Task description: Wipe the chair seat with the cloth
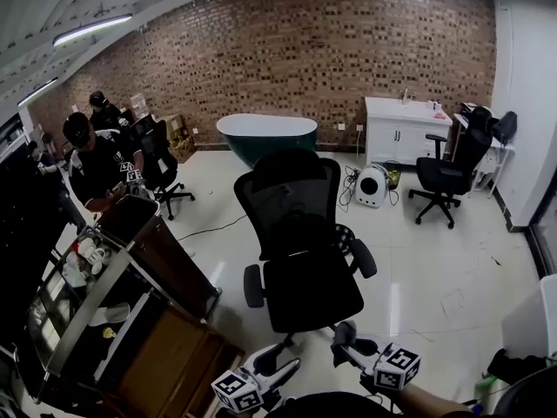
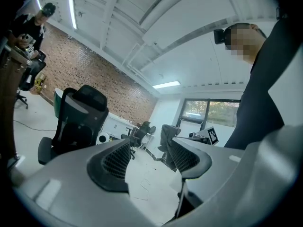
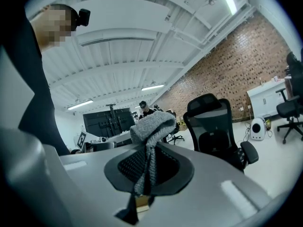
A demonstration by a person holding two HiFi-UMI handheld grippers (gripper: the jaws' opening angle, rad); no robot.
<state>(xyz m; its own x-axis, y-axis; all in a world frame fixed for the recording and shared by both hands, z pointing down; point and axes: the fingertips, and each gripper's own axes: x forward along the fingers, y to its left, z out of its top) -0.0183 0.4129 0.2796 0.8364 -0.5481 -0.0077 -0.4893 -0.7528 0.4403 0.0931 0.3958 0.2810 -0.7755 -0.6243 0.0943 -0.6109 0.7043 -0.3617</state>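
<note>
Right gripper (image 3: 147, 167) pinching grey cloth (image 3: 152, 124), left gripper (image 2: 149, 157) agape, chair seat (image 1: 309, 290) ahead

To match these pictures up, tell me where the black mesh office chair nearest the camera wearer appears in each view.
Head view: black mesh office chair at centre, facing the camera.
Left gripper view: on the left side.
Right gripper view: right of centre, beside the grey cloth.
Shared landmark: the brick wall behind it.
</note>
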